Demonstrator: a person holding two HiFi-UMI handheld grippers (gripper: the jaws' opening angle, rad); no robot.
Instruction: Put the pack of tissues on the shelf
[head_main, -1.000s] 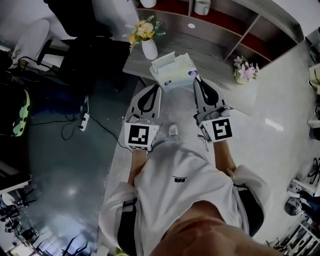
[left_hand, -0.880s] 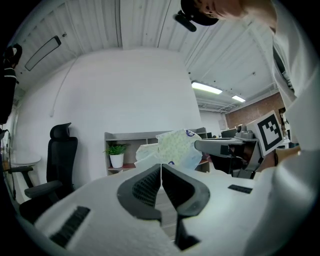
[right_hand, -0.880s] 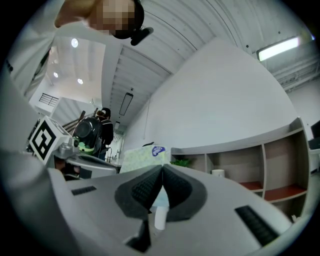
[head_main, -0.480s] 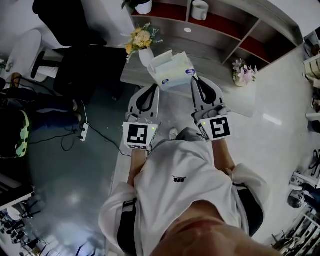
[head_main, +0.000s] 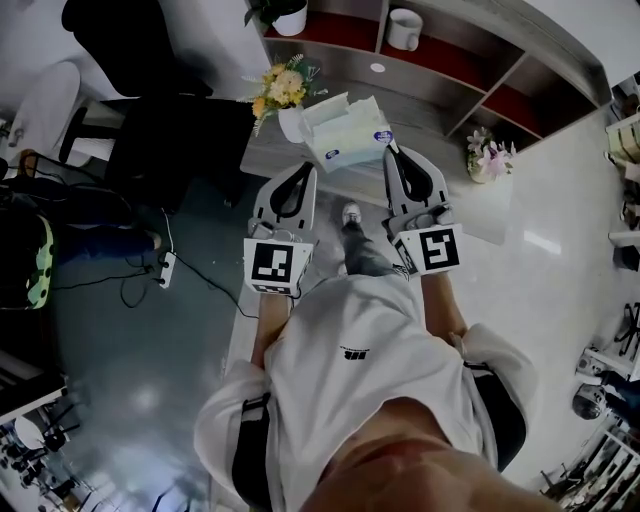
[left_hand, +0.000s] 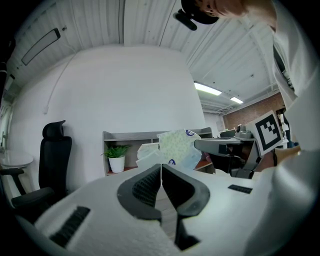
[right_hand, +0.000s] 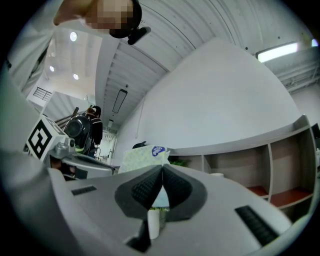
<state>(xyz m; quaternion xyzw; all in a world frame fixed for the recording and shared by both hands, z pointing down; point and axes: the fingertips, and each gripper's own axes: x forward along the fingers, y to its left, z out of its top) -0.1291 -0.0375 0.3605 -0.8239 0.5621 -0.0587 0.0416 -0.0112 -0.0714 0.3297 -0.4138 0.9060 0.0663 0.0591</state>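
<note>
The pack of tissues (head_main: 345, 130), white with a blue label, hangs in the air over the grey table (head_main: 430, 115). My right gripper (head_main: 388, 150) is shut on its right edge; in the right gripper view the pack (right_hand: 142, 157) rises just past the shut jaws (right_hand: 162, 167). My left gripper (head_main: 305, 168) is shut, its tip close beside the pack's near left corner. The left gripper view shows the pack (left_hand: 177, 147) just beyond the shut jaws (left_hand: 161, 165), with nothing seen between them. The shelf (head_main: 470, 70), grey with red-brown floors, stands behind the table.
On the table stand a white vase of yellow flowers (head_main: 285, 95), just left of the pack, and a pot of pink flowers (head_main: 487, 157). A potted plant (head_main: 290, 15) and a white cup (head_main: 405, 28) occupy shelf compartments. A black chair (head_main: 150, 40) and floor cables (head_main: 165, 268) lie left.
Both grippers and the pack have moved forward toward the shelf as the person steps. A leg and shoe now show between the grippers.
</note>
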